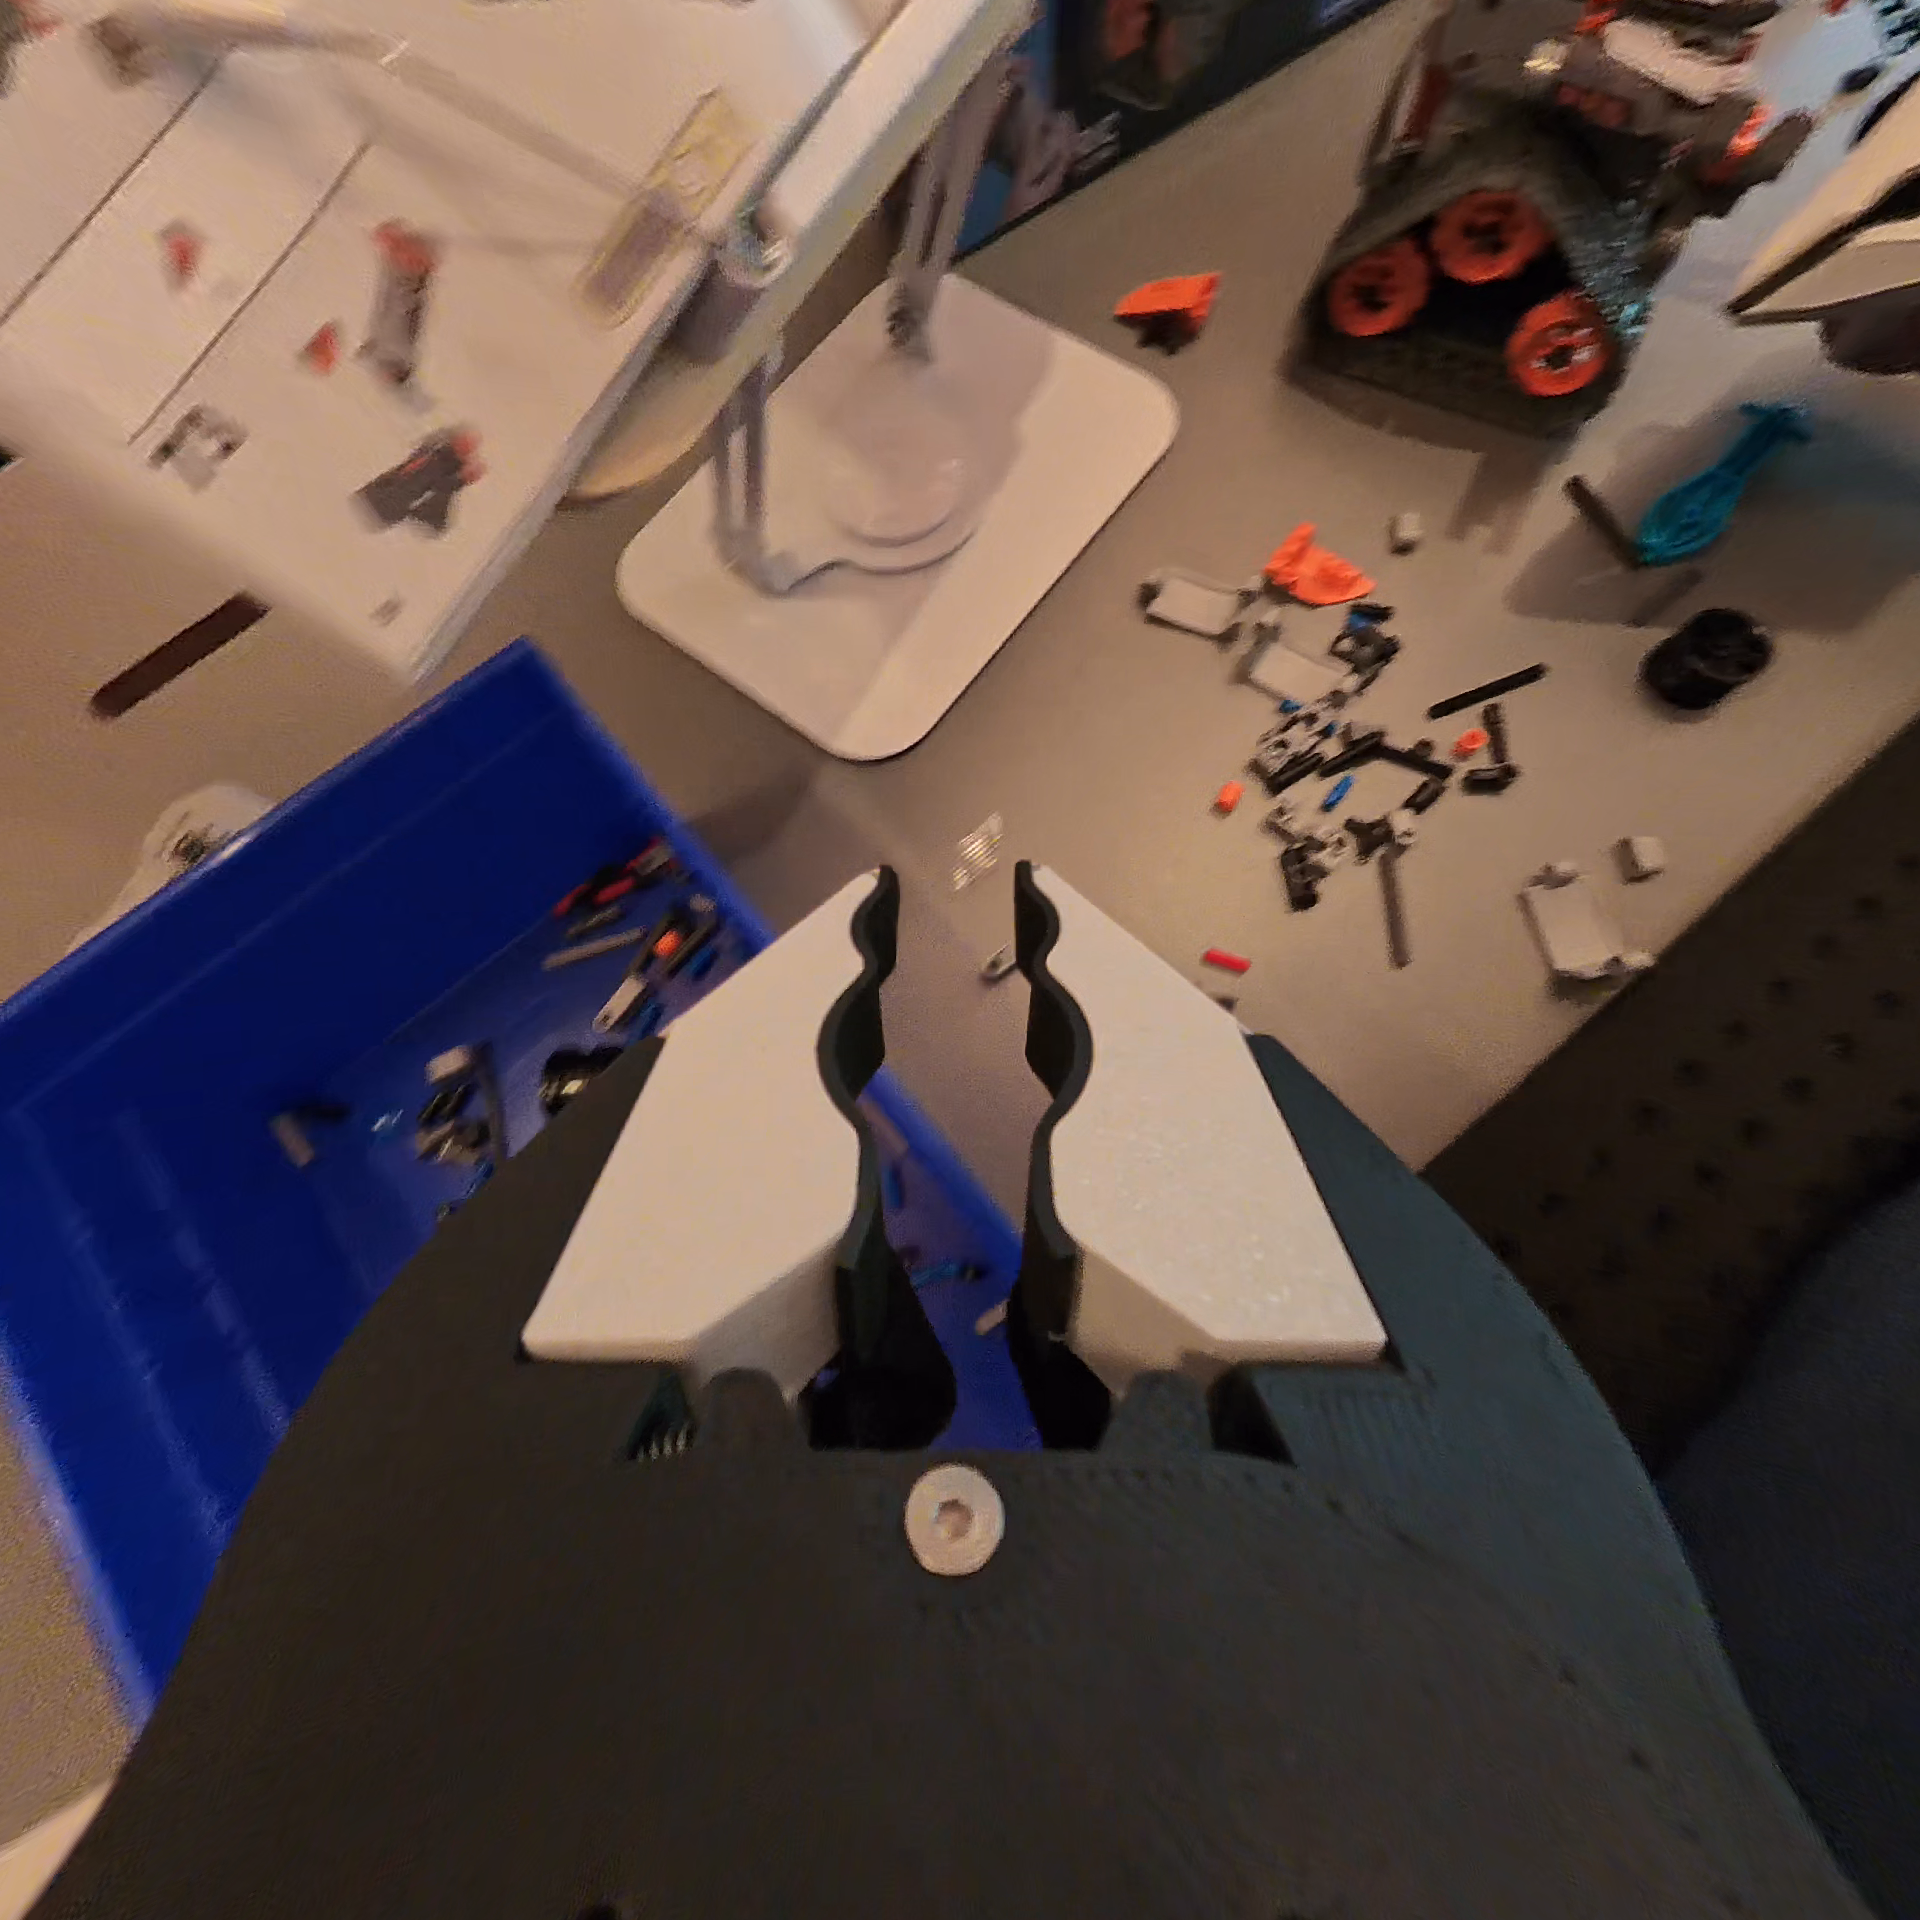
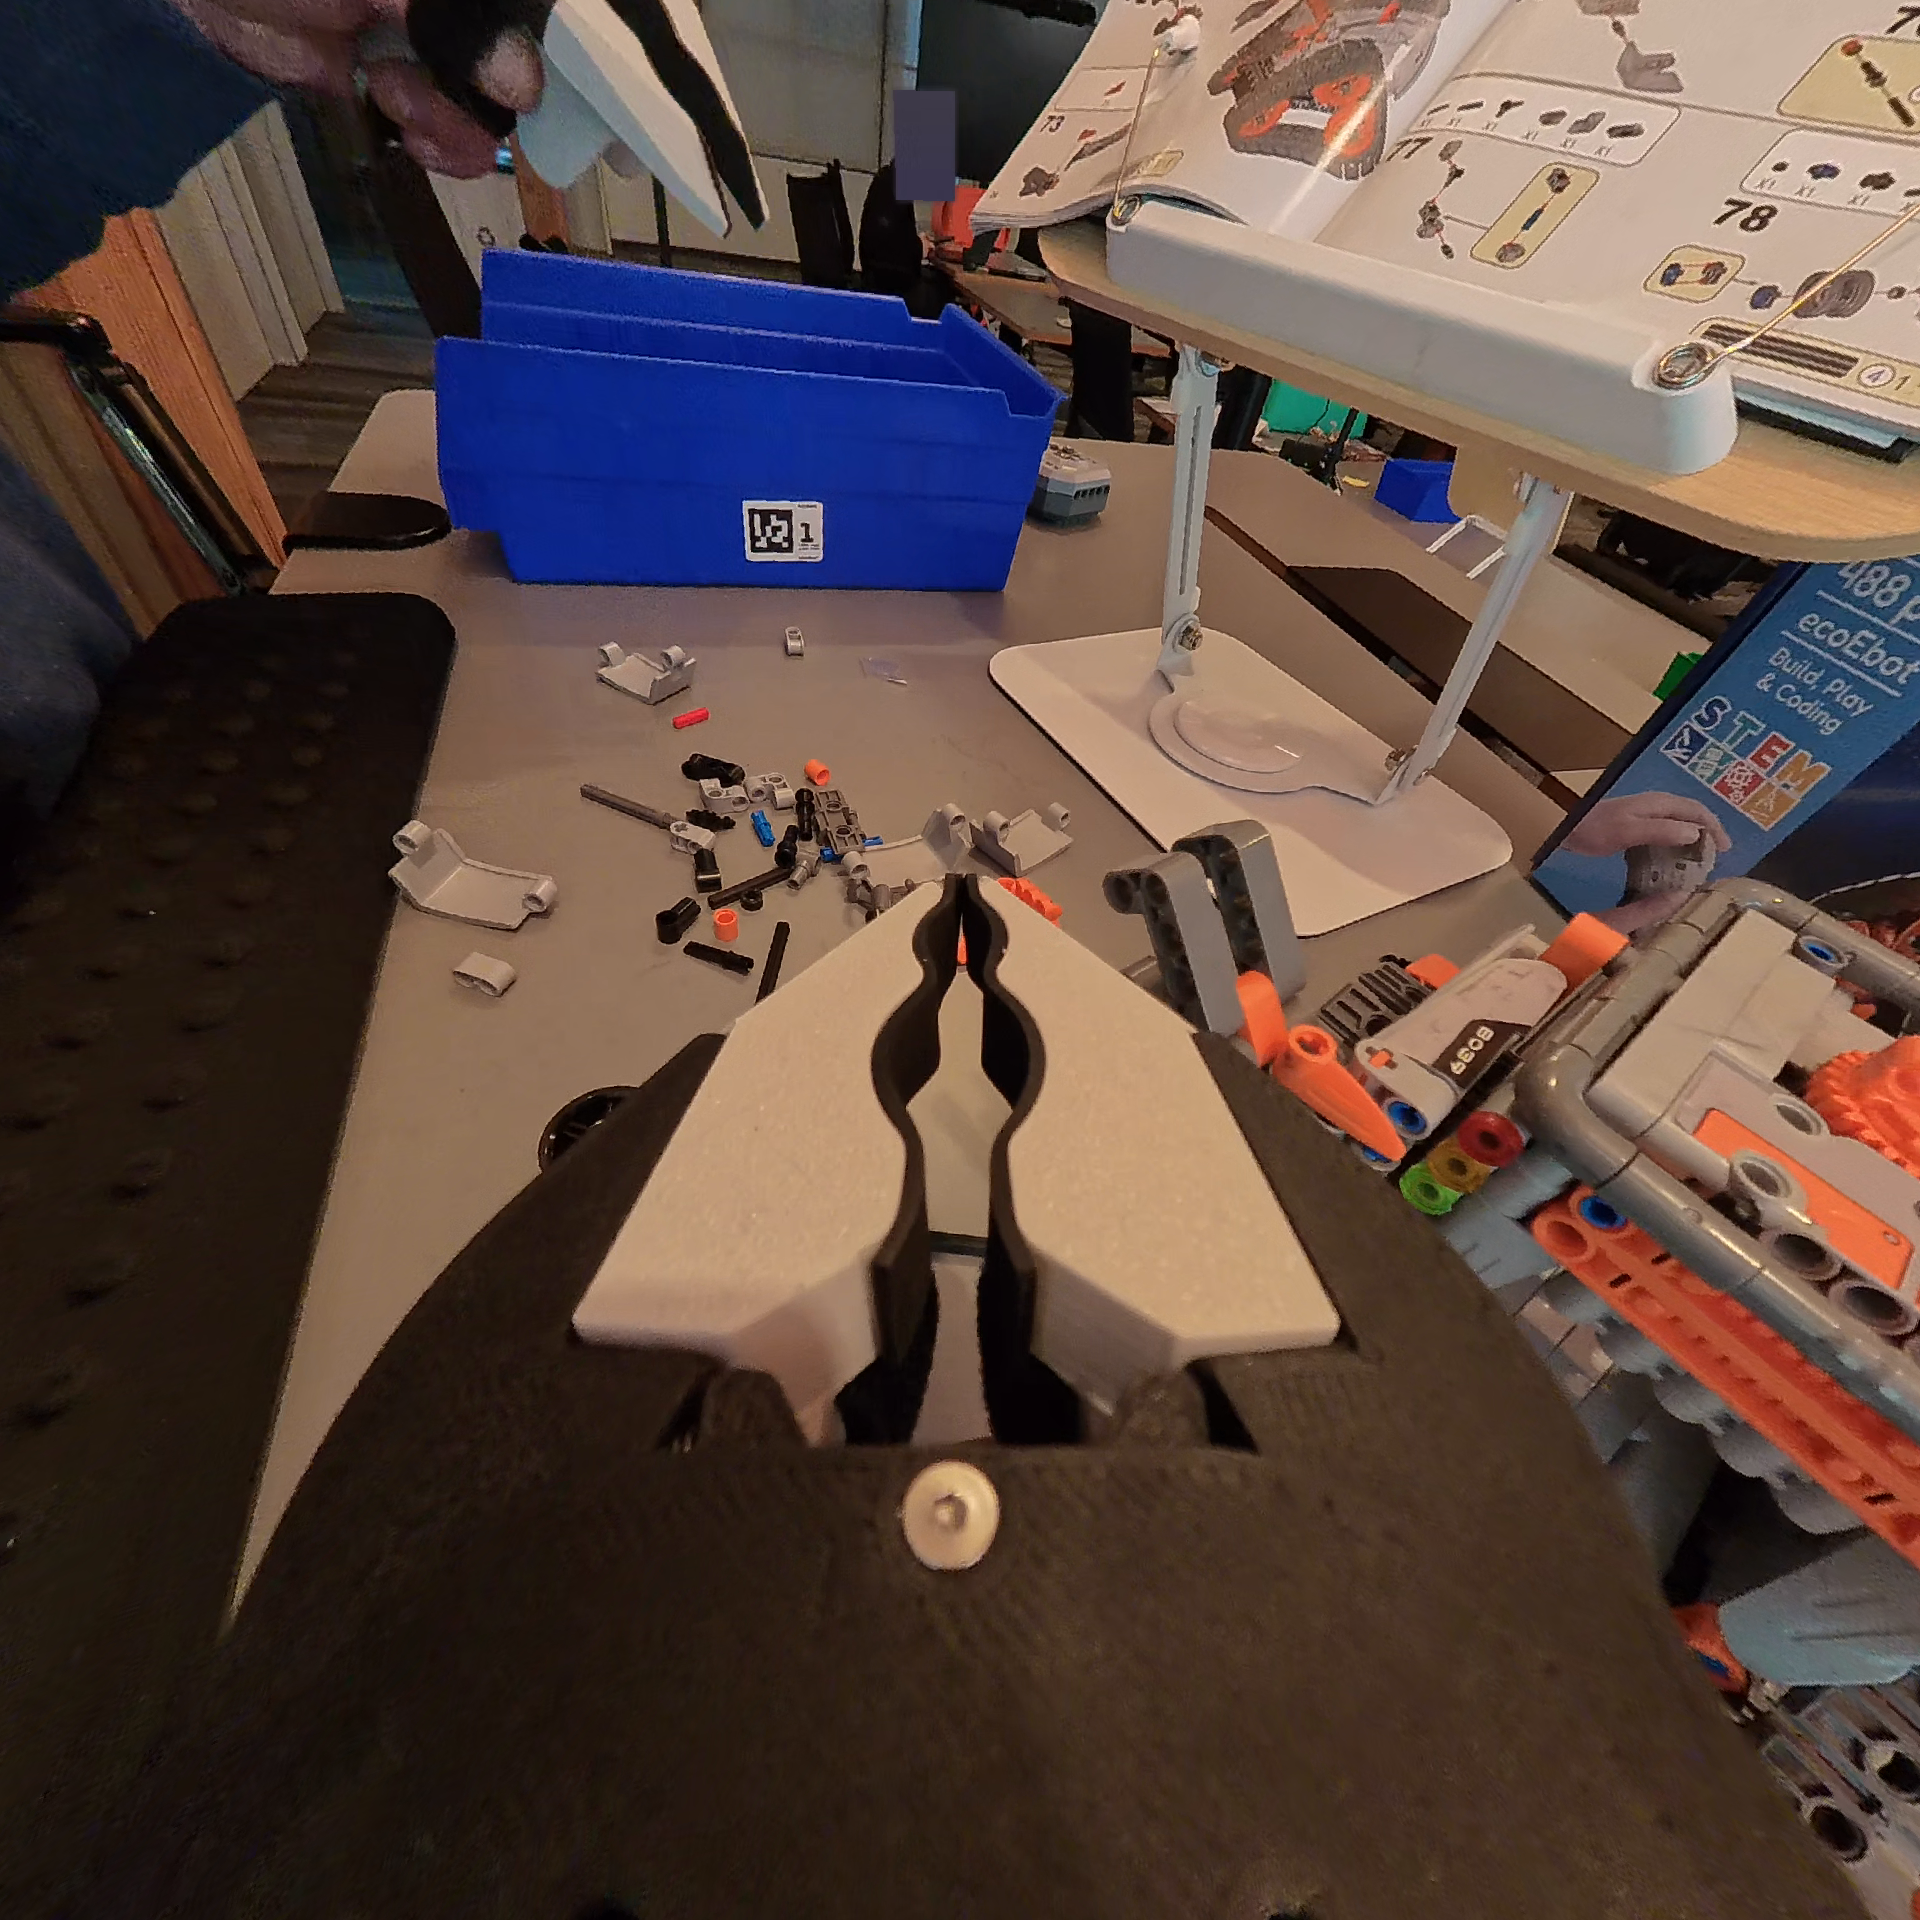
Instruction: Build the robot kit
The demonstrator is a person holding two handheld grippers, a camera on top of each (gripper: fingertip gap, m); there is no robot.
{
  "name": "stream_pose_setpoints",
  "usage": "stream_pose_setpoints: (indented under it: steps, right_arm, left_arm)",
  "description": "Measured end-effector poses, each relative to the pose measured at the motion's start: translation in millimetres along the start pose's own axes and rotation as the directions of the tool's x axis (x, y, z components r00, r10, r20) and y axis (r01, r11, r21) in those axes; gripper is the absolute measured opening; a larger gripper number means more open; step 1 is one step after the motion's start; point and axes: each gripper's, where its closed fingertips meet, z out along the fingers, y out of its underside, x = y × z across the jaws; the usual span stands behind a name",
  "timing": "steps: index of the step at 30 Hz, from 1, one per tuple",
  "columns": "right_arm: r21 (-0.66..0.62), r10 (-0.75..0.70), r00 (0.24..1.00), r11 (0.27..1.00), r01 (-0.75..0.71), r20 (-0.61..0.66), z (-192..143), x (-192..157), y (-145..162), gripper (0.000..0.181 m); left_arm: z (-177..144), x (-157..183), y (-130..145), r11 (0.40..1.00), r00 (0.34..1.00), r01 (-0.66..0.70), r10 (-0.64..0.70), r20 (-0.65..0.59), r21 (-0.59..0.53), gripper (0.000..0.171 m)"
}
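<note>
Left claw (image 1: 956, 883): white matte wedge fingers with wavy black rubber pads, set in a rough black printed body with one silver screw. Narrow gap between tips, nothing held. Hovering above the grey bench (image 1: 1091, 1039), over the near corner of the blue bin (image 1: 312, 1039). Bin of smooth plastic, holding small loose parts: black, grey, red, blue. Tiny grey piece (image 1: 997, 964) on the bench just beside the right finger. Image blurred at left.

Right claw (image 2: 961, 883): same build, tips nearly touching, only a slit between pads; nothing seen gripped. Tips above the scatter of small parts (image 2: 748, 831) — black pins, grey connectors, orange bushes, blue pegs. Curved grey panel (image 2: 473, 883) lying apart at left.

Further out: toy vehicle (image 2: 1662, 1143) at right, grey tubing, orange beams, studded with holes, close beside the claw body. White stand (image 2: 1247, 727) with flat rounded base and thin metal legs, carrying an open instruction booklet (image 2: 1558, 135). Blue box (image 2: 1766, 727) behind. Black dimpled mat (image 2: 208, 935) along the bench's left edge. Left claw visible top left, held by a hand (image 2: 436, 94).
</note>
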Motion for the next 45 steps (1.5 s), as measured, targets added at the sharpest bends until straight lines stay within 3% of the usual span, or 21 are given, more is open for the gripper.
stream_pose_setpoints:
  steps: [2,7,12,18,26,33,45]
  right_arm:
    - [-0.002,0.002,1.0,1.0,-0.002,-0.001,0,1,1,0.0]
    - [-0.004,0.009,1.0,1.0,-0.009,0.0,1,1,2,0.0]
    - [-0.008,0.011,1.0,1.0,-0.011,-0.002,1,1,4,0.0]
    - [-0.013,0.022,1.0,1.0,-0.022,-0.004,2,3,7,0.0]
    - [-0.035,0.037,0.999,0.999,-0.037,-0.001,6,4,14,0.0]
    - [-0.035,0.04,0.999,0.999,-0.04,-0.002,5,5,14,0.0]
    - [-0.039,0.045,0.999,0.998,-0.045,-0.001,5,5,16,0.0]
  left_arm:
    - [-11,-30,21,0.998,0.995,0.028,-0.023,0.095,-0.052,0.02]
    - [-29,-72,75,0.977,0.979,0.118,-0.085,0.187,-0.175,0.022]
    - [-35,-86,115,0.947,0.971,0.209,-0.17,0.169,-0.245,0.025]
    - [-42,-87,157,0.895,0.973,0.226,-0.187,0.137,-0.384,0.024]
    - [-16,-43,175,0.878,0.985,0.089,-0.147,-0.087,-0.47,0.018]
    - [20,-52,162,0.915,0.997,-0.052,0.026,-0.07,-0.4,0.016]
    - [29,-33,177,0.898,0.985,-0.046,-0.032,-0.168,-0.438,0.014]
